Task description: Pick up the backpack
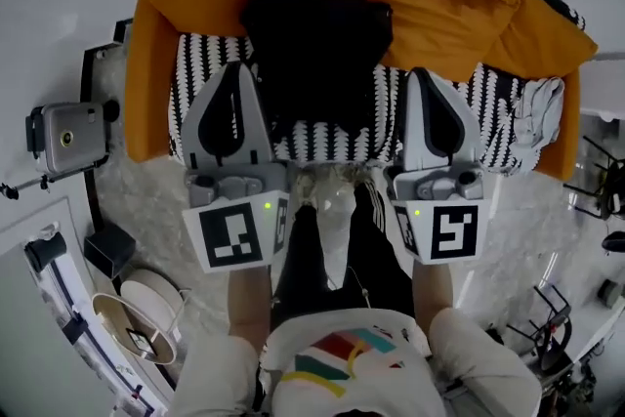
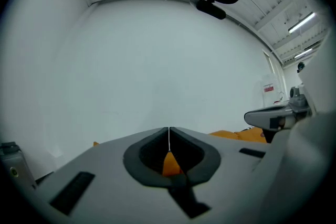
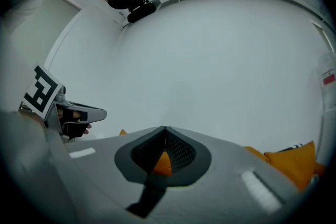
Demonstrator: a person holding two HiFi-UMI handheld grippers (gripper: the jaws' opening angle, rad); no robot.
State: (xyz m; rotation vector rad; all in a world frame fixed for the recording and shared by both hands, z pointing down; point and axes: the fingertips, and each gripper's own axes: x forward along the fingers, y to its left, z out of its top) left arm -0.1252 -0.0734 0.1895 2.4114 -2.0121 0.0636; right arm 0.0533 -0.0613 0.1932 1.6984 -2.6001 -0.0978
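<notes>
Left forearm and right forearm reach forward side by side. Left tongs and right tongs point level and parallel, jaws pressed together, nothing between them.

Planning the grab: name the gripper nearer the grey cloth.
The right gripper; the grey cloth lies on its side of the backpack, the left gripper opposite.
</notes>
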